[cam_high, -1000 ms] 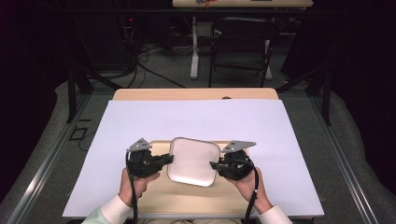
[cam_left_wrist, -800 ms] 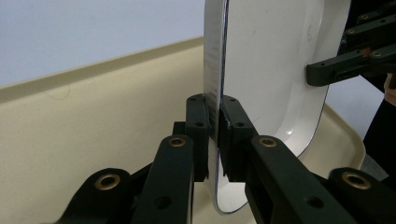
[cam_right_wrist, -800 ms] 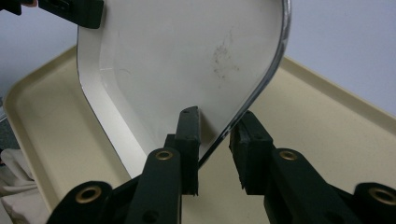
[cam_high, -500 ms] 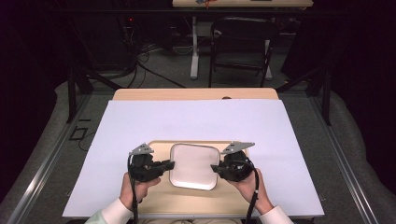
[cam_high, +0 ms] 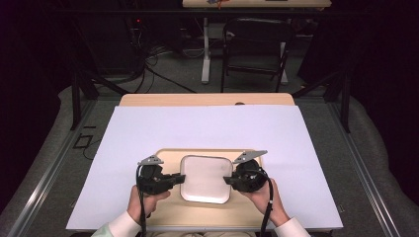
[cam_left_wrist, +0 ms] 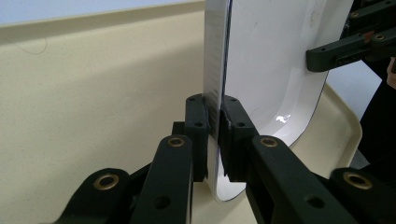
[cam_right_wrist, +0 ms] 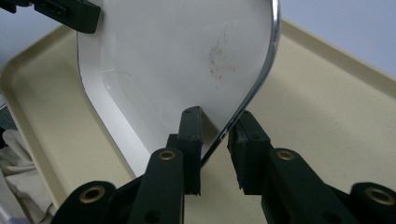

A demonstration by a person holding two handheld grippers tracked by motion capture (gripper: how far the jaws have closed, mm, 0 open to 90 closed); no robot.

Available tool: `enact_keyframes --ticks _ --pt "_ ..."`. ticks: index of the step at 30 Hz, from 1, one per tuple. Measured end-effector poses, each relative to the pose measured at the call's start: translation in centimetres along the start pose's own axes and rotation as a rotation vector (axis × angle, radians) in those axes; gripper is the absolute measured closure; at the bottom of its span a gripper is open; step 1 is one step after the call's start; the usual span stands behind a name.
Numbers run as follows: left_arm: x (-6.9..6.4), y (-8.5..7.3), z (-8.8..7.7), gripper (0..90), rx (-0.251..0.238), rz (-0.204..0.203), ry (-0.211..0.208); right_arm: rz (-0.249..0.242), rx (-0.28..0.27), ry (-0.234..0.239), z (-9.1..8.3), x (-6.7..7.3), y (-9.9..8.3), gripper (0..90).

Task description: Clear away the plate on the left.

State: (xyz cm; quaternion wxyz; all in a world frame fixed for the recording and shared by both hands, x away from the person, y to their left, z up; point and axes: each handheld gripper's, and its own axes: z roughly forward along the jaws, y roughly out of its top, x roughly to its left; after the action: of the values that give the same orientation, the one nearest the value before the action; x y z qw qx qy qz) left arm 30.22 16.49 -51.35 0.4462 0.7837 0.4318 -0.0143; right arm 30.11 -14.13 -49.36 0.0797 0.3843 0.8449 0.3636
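Observation:
A white square plate (cam_high: 206,178) is over a beige tray (cam_high: 168,157) at the near edge of the table. My left gripper (cam_high: 181,179) is shut on the plate's left rim. In the left gripper view its pads (cam_left_wrist: 201,122) pinch the thin edge of the plate (cam_left_wrist: 271,56) from both sides. My right gripper (cam_high: 229,180) is shut on the opposite rim. In the right gripper view the curved rim of the plate (cam_right_wrist: 177,60) runs between its jaws (cam_right_wrist: 218,140), above the tray (cam_right_wrist: 327,102). Whether the plate touches the tray I cannot tell.
The tray lies on a white sheet (cam_high: 207,128) that covers most of the wooden table (cam_high: 207,99). Beyond the table stand a dark chair (cam_high: 254,49) and a table leg, with cables on the floor. Both of the person's hands hold the grippers at the near edge.
The plate and the left gripper have come slightly nearer to me over the tray. The right gripper has hardly moved. Both grips on the plate's rims have stayed.

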Motion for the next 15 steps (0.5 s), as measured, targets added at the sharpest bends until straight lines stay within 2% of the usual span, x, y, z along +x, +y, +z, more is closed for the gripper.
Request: enact_keyframes --ticks 7,15 --pt "0.04 -0.58 0.00 82.9 0.010 -0.028 -0.015 -0.006 0.023 0.013 0.12 0.06 -0.01 75.5" --pt "0.11 -1.06 0.26 82.6 0.036 -0.030 -0.007 -0.001 0.048 0.023 0.64 -0.01 -0.19 75.7"
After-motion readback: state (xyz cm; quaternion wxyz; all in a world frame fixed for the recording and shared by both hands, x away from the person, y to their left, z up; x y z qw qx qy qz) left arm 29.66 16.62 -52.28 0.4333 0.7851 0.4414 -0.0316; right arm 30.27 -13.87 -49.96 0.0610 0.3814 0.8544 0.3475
